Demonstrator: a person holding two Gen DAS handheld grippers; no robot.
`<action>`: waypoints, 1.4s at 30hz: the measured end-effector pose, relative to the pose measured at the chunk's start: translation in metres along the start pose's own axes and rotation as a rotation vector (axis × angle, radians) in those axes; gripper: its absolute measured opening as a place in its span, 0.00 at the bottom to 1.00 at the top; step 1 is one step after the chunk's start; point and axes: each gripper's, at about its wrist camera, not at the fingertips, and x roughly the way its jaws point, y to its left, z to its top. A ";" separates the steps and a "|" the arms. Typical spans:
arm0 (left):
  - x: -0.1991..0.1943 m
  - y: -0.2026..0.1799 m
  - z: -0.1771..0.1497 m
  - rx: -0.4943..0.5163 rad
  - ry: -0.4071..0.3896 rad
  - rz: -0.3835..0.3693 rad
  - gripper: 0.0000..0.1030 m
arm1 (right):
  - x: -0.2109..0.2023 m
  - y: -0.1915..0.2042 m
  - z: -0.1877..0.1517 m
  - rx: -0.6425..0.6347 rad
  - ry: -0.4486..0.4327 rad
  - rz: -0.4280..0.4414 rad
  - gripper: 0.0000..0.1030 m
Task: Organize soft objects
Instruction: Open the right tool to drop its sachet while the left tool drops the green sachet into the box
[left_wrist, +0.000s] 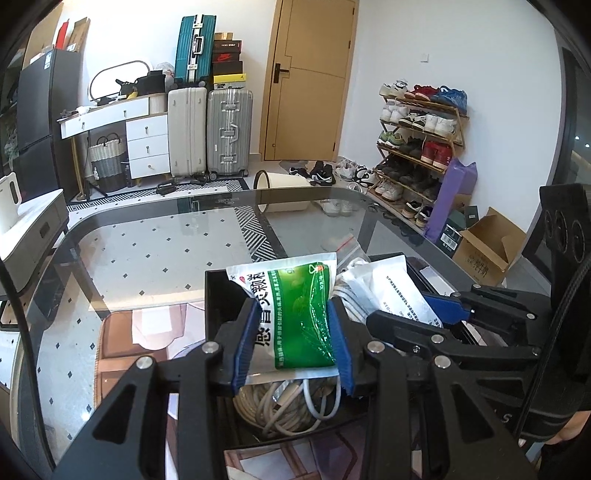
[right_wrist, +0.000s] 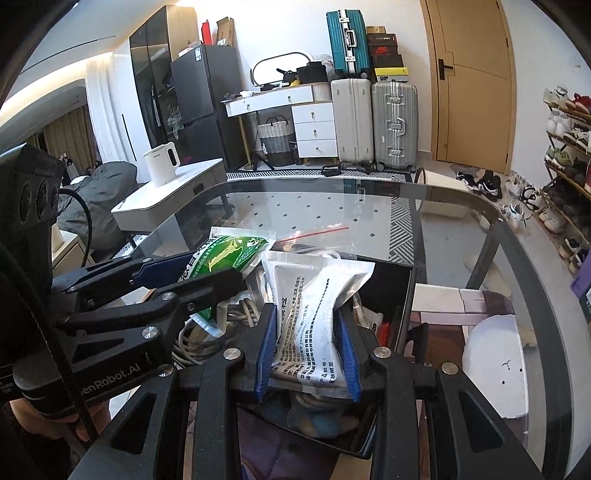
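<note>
My left gripper (left_wrist: 291, 332) is shut on a green and white medicine pouch (left_wrist: 295, 314) and holds it over a black box (left_wrist: 214, 295) on the glass table. My right gripper (right_wrist: 306, 354) is shut on a white pouch with black print (right_wrist: 314, 325) over the same box (right_wrist: 399, 295). A coil of white cable (left_wrist: 291, 410) lies in the box under the green pouch. The left gripper also shows in the right wrist view (right_wrist: 177, 280) with the green pouch (right_wrist: 229, 251). The right gripper and white pouch (left_wrist: 402, 295) show at right in the left wrist view.
A clear zip bag with a red strip (right_wrist: 314, 236) lies behind the box. The glass table (left_wrist: 147, 251) reaches far ahead and left. A white side table with a kettle (right_wrist: 162, 162) stands left. Suitcases (left_wrist: 210, 129), a shoe rack (left_wrist: 417, 147) and a door are beyond.
</note>
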 end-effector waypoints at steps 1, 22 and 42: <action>0.000 0.000 0.000 -0.004 0.001 -0.002 0.37 | 0.000 0.000 0.000 -0.005 0.001 0.000 0.31; -0.035 0.003 -0.010 -0.028 -0.016 0.059 1.00 | -0.048 -0.003 -0.019 -0.052 -0.095 -0.024 0.95; -0.080 0.003 -0.045 0.005 -0.098 0.107 1.00 | -0.085 0.011 -0.050 -0.047 -0.199 -0.043 0.99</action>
